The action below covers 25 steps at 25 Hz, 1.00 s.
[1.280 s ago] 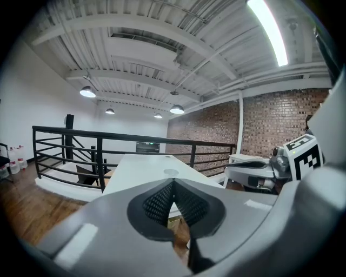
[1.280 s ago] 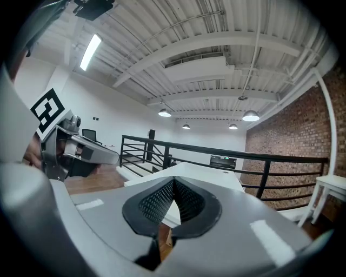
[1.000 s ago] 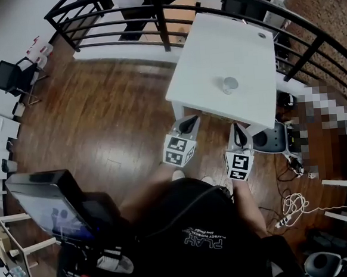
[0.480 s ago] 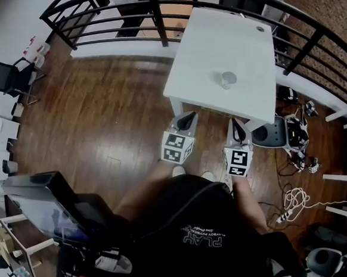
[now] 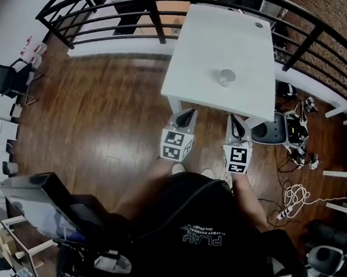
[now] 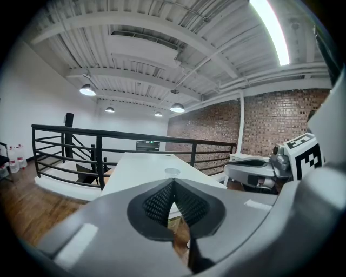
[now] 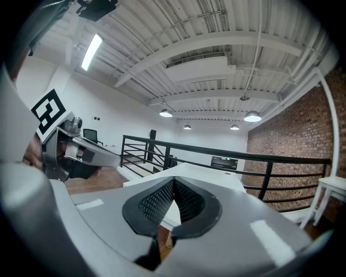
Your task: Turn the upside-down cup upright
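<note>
**Bright room, heavy fisheye**

I see an evenly lit room. A tube light [image 6: 273, 32] and pendant lamps [image 6: 87, 90] on the ceiling blow out to white in both gripper views. In the head view the white surface [image 5: 225, 41] is nearly overexposed, and the wood floor [image 5: 108, 110] carries a soft sheen. The railing [image 5: 151, 2] bows towards the edges, the corners go black, and the left gripper [image 6: 173, 184] looks soft up close.

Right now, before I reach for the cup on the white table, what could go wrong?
The left hand-held gripper and the right hand-held gripper are shut; pushed forward so, they may knock the cup over. The cup is clear and stands away from the near edge of the table, so a reach may miss. Cables on the floor could catch a foot.
</note>
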Available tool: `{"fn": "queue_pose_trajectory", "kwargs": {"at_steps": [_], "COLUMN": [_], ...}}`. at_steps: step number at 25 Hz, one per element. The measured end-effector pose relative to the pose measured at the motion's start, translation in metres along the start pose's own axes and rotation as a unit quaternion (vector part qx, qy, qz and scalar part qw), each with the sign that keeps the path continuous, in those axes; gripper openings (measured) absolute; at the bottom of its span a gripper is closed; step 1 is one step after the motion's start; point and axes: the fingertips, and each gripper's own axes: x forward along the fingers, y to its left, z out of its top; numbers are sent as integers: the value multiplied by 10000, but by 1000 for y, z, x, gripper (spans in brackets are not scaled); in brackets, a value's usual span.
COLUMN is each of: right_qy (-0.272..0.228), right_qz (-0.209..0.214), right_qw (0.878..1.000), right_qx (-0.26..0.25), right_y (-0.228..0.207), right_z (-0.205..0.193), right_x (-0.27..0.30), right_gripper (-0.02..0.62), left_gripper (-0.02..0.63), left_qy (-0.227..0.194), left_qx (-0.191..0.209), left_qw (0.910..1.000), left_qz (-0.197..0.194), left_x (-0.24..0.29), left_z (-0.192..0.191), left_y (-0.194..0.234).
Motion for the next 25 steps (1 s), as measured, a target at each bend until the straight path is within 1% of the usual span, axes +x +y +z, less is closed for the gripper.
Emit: {"fn": "queue_pose_trajectory", "kwargs": {"at_steps": [2, 5, 9, 20, 25], "right_qy": [37, -150, -267, -297, -316], "right_qz": [-23, -24, -63, -103, -111], "right_qw": [10000, 9999, 9996, 9995, 9994], "right_qx": [-19, -45, -36, -16, -22], "right_y": [-2, -3, -4, -12, -15], "right_z": [-1, 7, 14, 15, 16], "right_x": [1, 2, 5, 11, 15], "right_gripper": [14, 12, 13, 14, 14], "left_gripper": [-3, -3, -3, -3, -3], "left_qy": [2, 13, 23, 44, -1], "left_qx": [-3, -5, 1, 18, 140], "left_qw": [10000, 10000, 10000, 10000, 9999], "left_qz": [-5, -10, -18, -4, -56], "left_x": [3, 5, 8, 17, 22], "left_z": [1, 0, 0, 2, 7], "left_y": [0, -1, 2, 3, -2]}}
